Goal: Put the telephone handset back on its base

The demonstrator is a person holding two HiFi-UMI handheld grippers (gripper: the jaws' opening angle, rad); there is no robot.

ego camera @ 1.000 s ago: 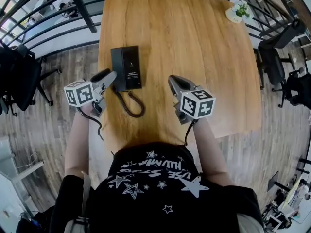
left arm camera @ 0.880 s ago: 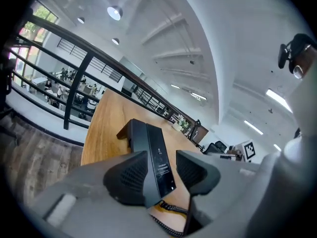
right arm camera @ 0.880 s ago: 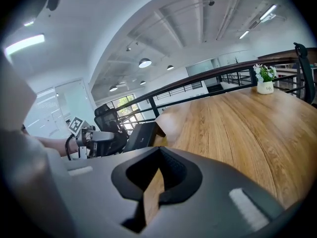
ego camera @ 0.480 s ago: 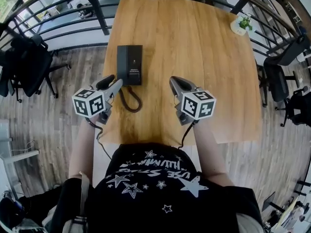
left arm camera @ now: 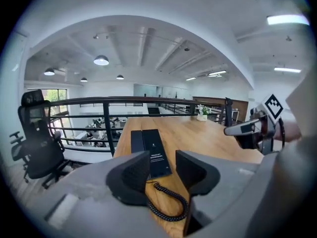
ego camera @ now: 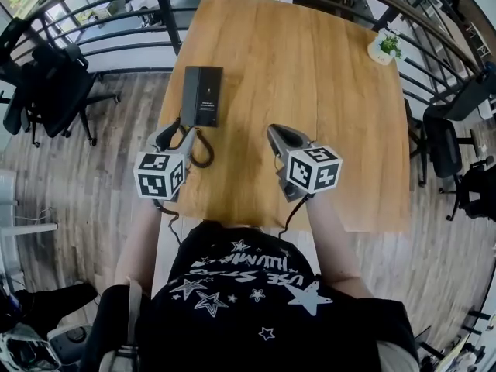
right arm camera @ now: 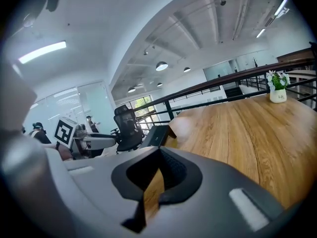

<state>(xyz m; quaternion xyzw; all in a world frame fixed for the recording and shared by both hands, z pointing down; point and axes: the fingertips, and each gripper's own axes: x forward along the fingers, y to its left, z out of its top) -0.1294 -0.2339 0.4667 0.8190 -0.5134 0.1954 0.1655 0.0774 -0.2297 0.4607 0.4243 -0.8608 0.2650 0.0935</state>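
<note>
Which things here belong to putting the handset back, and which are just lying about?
Part of the job:
- telephone near the table's left edge
- its coiled cord
- left gripper, jaws apart, empty
- right gripper, jaws together, empty
- wooden table

Just lying about:
- potted plant at the far right corner
- office chairs
- railing

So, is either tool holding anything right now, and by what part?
Nothing is held. The left tool has its jaws apart, with only the coiled cord lying on the table beyond them; the right tool is shut and empty.
</note>
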